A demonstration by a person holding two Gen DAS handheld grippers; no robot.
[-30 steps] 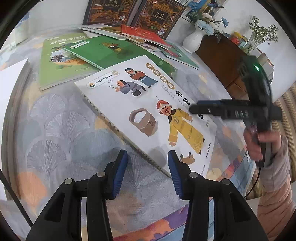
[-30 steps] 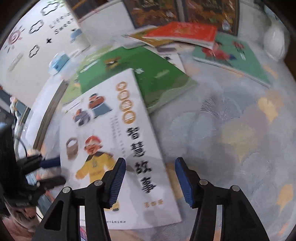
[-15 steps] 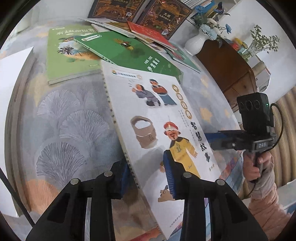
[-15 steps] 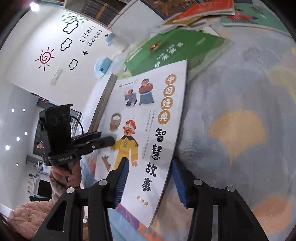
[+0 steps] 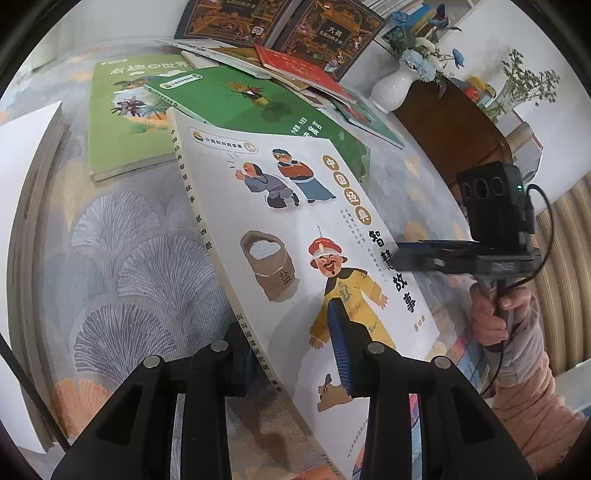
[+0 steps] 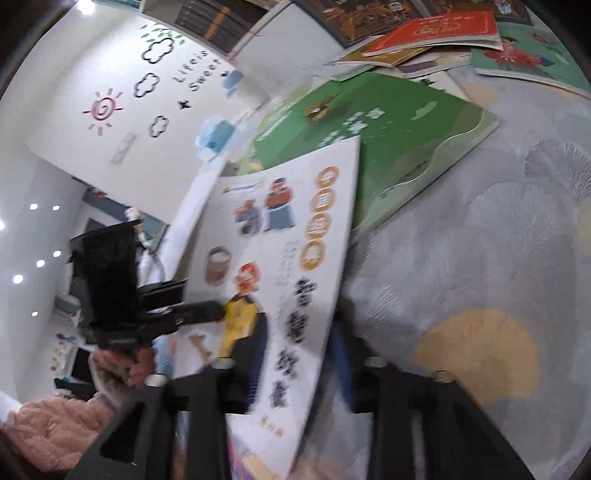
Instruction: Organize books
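A white picture book (image 5: 295,229) with cartoon figures is tilted up off the patterned tablecloth (image 5: 129,258), held from two sides. My left gripper (image 5: 288,343) is shut on its lower spine edge, one blue pad on the cover and the other under it. My right gripper (image 6: 297,354) grips the book (image 6: 295,258) at its opposite long edge, jaws closing tight on it; the picture there is blurred. In the left wrist view the right gripper (image 5: 406,258) lies across that edge. The left gripper (image 6: 207,310) shows in the right wrist view.
Beyond the held book lie a dark green book (image 5: 258,107), a light green book (image 5: 125,110), a red book (image 5: 299,66) and dark ornate books (image 5: 325,33). A white vase (image 5: 391,85) stands on a wooden cabinet (image 5: 450,129). A white stack (image 5: 22,221) sits at the left.
The white book has turned and tilted up from lying flat. My left gripper closed on its spine edge, then my right gripper closed on the opposite edge.
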